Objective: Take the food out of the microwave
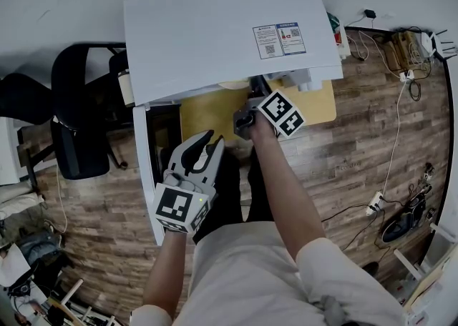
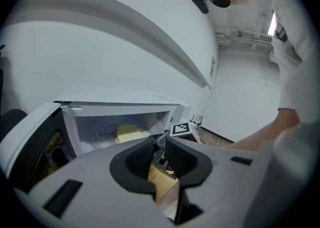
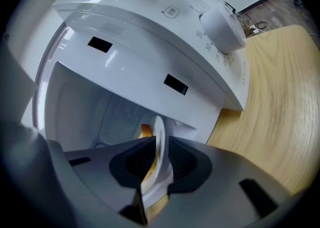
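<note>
The white microwave stands on a wooden table with its door swung open to the left. In the right gripper view a white plate stands edge-on at the cavity mouth, with orange-yellow food behind its rim. My right gripper is shut on that rim; in the head view its tips reach under the microwave's front edge. The left gripper view shows the yellow food inside the lit cavity. My left gripper hangs before the open door, its jaws a narrow gap apart and empty.
A black office chair stands left of the door. Cables and a power strip lie on the wood floor at the right. The microwave's control knob sticks out right of the cavity, above the table top.
</note>
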Available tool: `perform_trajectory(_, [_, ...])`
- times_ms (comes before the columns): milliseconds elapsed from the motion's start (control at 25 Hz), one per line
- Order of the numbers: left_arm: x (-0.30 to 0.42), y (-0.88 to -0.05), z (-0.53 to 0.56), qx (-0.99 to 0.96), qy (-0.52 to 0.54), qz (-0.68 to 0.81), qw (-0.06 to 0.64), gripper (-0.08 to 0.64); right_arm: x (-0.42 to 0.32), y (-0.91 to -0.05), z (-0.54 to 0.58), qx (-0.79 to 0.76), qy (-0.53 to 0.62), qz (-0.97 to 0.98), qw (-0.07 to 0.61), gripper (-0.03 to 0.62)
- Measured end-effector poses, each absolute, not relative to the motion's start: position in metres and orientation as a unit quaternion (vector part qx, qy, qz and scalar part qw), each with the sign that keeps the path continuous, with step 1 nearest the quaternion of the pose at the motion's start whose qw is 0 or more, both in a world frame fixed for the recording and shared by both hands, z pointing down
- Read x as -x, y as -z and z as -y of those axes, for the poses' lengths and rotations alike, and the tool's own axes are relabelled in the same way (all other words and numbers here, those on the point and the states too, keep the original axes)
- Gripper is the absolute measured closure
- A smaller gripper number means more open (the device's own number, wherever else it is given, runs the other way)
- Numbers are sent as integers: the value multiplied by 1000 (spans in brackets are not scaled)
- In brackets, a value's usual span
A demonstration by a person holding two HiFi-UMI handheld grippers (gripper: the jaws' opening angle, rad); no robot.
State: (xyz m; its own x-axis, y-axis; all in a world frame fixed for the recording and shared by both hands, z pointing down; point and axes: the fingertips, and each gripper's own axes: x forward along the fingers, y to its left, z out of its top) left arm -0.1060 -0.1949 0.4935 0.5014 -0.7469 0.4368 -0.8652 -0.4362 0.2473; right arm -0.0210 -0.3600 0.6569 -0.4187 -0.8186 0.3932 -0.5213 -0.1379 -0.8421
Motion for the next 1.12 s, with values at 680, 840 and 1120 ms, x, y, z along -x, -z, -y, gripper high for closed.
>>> perform_trajectory(680, [109, -490, 193, -833, -127, 491, 221, 488, 24, -654, 353, 495, 578, -622, 185, 574])
perform_trajectory(840, [107, -488, 192, -832, -127, 493, 219, 489, 24, -650, 353, 478, 587, -619, 209, 580])
perform_trajectory(1120, [101, -482, 190, -830, -124, 500, 214, 488, 20, -649, 346, 461, 603, -608, 231, 583])
